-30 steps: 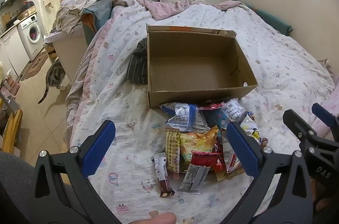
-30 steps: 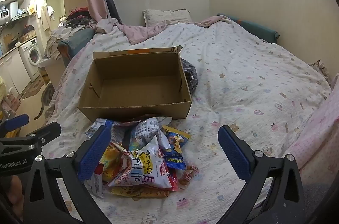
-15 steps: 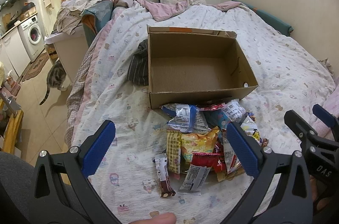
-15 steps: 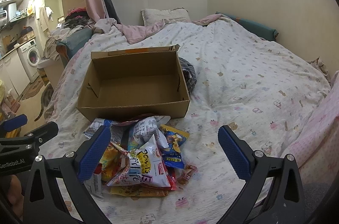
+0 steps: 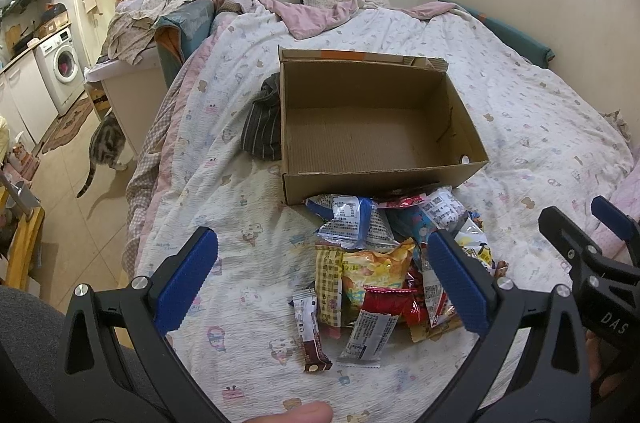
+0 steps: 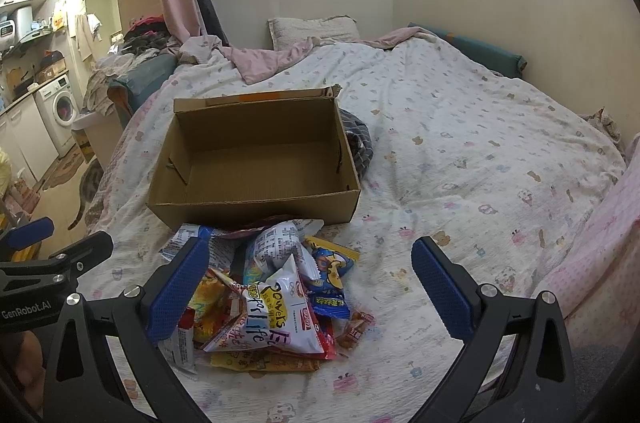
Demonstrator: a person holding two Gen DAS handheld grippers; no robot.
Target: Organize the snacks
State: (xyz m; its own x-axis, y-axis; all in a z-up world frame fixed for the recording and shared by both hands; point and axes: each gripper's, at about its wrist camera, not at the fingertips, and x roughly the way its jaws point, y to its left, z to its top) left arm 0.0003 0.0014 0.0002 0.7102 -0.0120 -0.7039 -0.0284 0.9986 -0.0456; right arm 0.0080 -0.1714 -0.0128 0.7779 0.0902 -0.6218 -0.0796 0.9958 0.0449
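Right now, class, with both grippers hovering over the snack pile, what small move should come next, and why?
Probably lower the left gripper onto the brown bar, which lies apart at the pile's edge. Both grippers are open and empty, and the box holds nothing yet.

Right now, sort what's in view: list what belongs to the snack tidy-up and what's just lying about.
For the job:
- snack pile
- box, with nothing in it
- left gripper, open
- right gripper, open

Lying about:
- striped cloth beside the box
- pillow
- pink blanket
- cat on the floor
- washing machine

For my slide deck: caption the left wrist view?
Open left gripper hovers over snack pile before empty cardboard box on bed.
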